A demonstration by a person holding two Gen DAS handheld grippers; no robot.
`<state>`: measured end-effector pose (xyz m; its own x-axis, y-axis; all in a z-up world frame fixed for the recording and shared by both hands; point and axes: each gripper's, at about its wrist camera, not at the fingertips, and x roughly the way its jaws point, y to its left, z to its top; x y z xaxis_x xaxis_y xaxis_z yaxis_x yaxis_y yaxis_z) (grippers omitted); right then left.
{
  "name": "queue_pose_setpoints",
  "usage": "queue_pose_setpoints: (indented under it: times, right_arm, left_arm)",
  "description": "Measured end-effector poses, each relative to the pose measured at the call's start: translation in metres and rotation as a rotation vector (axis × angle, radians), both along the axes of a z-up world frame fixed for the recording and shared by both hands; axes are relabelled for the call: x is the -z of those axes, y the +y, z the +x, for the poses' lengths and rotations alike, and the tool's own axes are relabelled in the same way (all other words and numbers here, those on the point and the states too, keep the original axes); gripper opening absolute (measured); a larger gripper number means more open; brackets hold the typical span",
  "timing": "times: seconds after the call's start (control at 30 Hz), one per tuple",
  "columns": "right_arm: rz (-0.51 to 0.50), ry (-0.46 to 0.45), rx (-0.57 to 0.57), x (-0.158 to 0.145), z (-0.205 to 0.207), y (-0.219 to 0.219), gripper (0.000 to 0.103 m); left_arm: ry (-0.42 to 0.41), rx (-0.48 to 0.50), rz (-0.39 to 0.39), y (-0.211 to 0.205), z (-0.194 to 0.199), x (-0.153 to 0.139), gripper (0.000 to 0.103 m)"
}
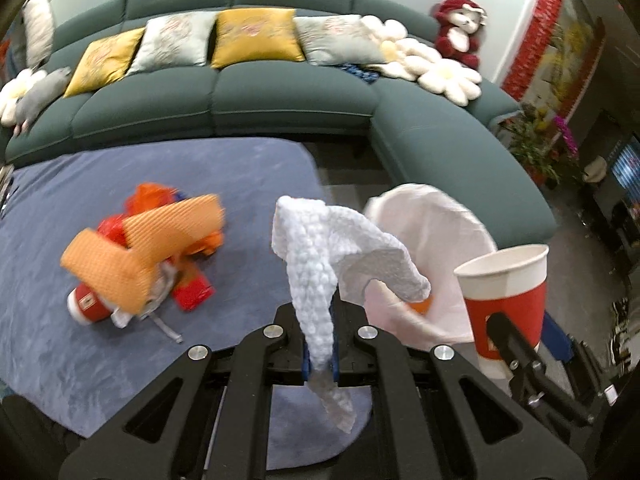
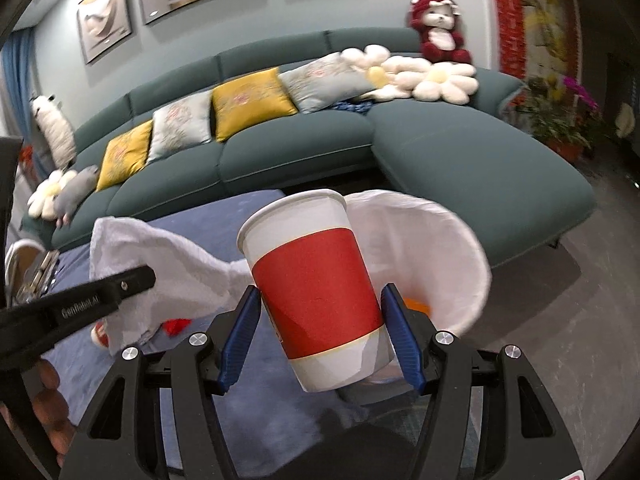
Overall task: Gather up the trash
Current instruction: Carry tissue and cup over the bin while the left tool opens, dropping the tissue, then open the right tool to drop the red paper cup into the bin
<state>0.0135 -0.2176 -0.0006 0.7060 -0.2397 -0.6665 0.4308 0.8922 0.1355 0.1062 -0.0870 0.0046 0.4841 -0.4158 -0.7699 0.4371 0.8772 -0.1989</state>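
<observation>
Beyond your right fingertips, the white-lined trash bin (image 2: pixel 440 240) gapes. Between your right gripper's (image 2: pixel 320 332) blue pads sits the red-banded paper cup (image 2: pixel 316 280), clamped, tilted. Your left gripper (image 1: pixel 320 360) is pinched tight on a white paper towel (image 1: pixel 320 248), draping past the fingertips.

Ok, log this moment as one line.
left gripper: shut on paper towel | right gripper: shut on paper cup | bin: ahead
</observation>
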Motion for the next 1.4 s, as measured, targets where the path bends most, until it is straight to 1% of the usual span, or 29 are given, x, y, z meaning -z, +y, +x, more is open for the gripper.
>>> queue_pose_setpoints:
  times: [0.17,0.43,0.63,0.8,0.83,0.9,0.93,0.97,1.07,1.23,1.33,1.4]
  right_arm:
    - [0.008,-0.01,0.065,-0.002,-0.016,-0.031,0.06]
    - [0.017,-0.014,0.135,0.0,-0.033,-0.064,0.06]
    - [0.028,-0.007,0.165,0.005,-0.036,-0.077,0.06]
    - [0.039,-0.002,0.178,0.009,-0.034,-0.086,0.06]
    - [0.04,-0.001,0.178,0.01,-0.034,-0.087,0.06]
    - [0.042,0.0,0.179,0.012,-0.033,-0.088,0.06]
    - [0.045,0.0,0.179,0.012,-0.032,-0.089,0.06]
    - [0.048,0.0,0.179,0.013,-0.032,-0.089,0.06]
    - [0.051,0.002,0.175,0.016,-0.031,-0.089,0.06]
    - [0.047,0.005,0.168,0.017,-0.028,-0.086,0.06]
    - [0.047,0.005,0.163,0.016,-0.025,-0.087,0.06]
    - [0.044,0.004,0.158,0.014,-0.023,-0.088,0.06]
  left_arm:
    - [-0.016,0.062,0.002,-0.039,-0.006,-0.007,0.006]
    - [0.004,0.142,0.01,-0.09,-0.002,-0.001,0.006]
    - [0.031,0.176,0.014,-0.113,0.001,0.009,0.006]
    - [0.035,0.185,0.01,-0.124,0.008,0.012,0.007]
    - [0.033,0.185,0.009,-0.125,0.009,0.012,0.008]
    - [0.031,0.18,0.017,-0.126,0.011,0.014,0.017]
    - [0.029,0.174,0.019,-0.126,0.01,0.015,0.026]
    - [0.028,0.167,0.018,-0.125,0.01,0.015,0.031]
    - [0.021,0.164,0.017,-0.122,0.01,0.015,0.035]
    - [0.02,0.158,0.023,-0.121,0.013,0.014,0.038]
    - [0.025,0.142,0.021,-0.116,0.015,0.014,0.041]
    - [0.025,0.128,0.02,-0.111,0.017,0.014,0.042]
